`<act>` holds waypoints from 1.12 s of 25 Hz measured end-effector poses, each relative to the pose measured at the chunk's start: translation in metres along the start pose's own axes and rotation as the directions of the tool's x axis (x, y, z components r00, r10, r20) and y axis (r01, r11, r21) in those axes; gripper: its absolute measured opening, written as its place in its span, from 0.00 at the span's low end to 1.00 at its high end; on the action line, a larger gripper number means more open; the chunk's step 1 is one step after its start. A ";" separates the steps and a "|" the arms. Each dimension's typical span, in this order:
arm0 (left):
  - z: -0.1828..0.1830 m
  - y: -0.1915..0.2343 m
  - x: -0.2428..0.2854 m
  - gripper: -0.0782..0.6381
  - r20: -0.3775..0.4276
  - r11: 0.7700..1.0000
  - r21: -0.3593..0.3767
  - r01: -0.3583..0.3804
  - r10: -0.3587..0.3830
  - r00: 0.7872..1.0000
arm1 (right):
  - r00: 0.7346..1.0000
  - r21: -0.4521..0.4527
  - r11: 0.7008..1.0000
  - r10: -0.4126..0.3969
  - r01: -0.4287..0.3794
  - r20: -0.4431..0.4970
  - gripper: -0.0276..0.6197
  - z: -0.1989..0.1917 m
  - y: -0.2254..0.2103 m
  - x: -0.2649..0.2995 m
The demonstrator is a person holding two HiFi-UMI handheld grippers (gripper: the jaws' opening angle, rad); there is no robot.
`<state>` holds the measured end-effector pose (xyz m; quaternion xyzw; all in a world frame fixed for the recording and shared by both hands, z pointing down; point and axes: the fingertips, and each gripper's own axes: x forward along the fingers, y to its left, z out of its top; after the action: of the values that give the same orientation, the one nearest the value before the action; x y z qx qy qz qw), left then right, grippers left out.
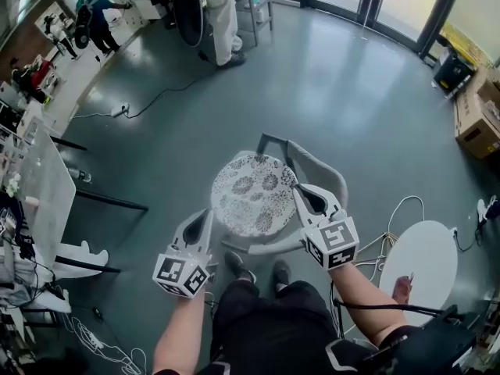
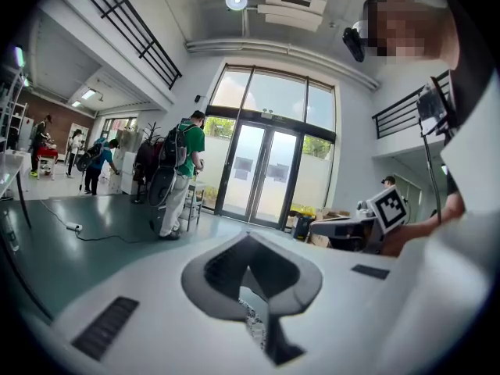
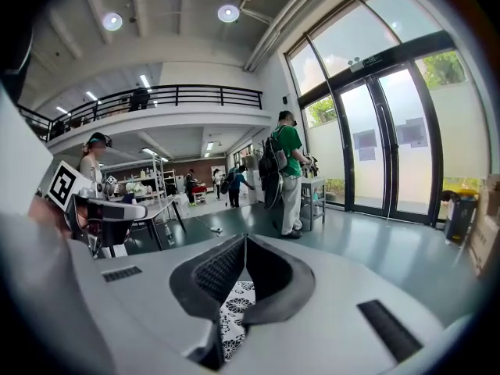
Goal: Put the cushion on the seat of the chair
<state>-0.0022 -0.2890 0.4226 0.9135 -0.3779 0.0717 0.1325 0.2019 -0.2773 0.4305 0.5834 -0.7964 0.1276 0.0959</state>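
The grey-green floor (image 1: 351, 92) of a glass-fronted hall fills my head view, with a person in pale trousers (image 1: 223, 22) standing near its far edge and cardboard boxes (image 1: 478, 116) along its right edge. A round white table (image 1: 426, 260) sits at the near right, just beside my operator's right arm.

At centre stands the chair (image 1: 332, 176), a grey frame whose curved backrest wraps round the far right side. Over it is the cushion (image 1: 251, 194), round and white with a dark flower print, and it covers the seat from this angle. I cannot tell whether its underside touches the seat.

The cushion hangs between my two tools. The left gripper (image 1: 208, 216) meets its near-left edge and the right gripper (image 1: 297, 190) its right edge, close to the backrest. In the left gripper view the jaws are clenched together, a sliver of printed cloth pinched between them low in the gap. In the right gripper view the jaws are likewise clamped, and a wider strip of the flower print shows squeezed between the two pads. Both tools point only slightly downward.

The operator's dark shoes (image 1: 237, 264) stand on the floor at the chair's near edge.
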 end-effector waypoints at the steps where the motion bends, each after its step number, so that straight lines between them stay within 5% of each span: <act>1: 0.002 -0.001 -0.004 0.12 0.002 1.000 0.001 -0.002 0.002 1.000 | 1.000 0.000 1.000 0.001 -0.001 0.007 0.07 0.003 0.002 -0.003; 28: 0.072 0.018 -0.109 0.12 0.131 0.998 0.064 0.027 -0.035 0.991 | 0.987 -0.035 0.995 -0.092 0.097 0.133 0.06 0.083 0.091 -0.047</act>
<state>-0.0889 -0.2492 0.3324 0.9257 -0.3692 0.0205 0.0798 0.1285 -0.2347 0.3287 0.6255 -0.7748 0.0680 0.0613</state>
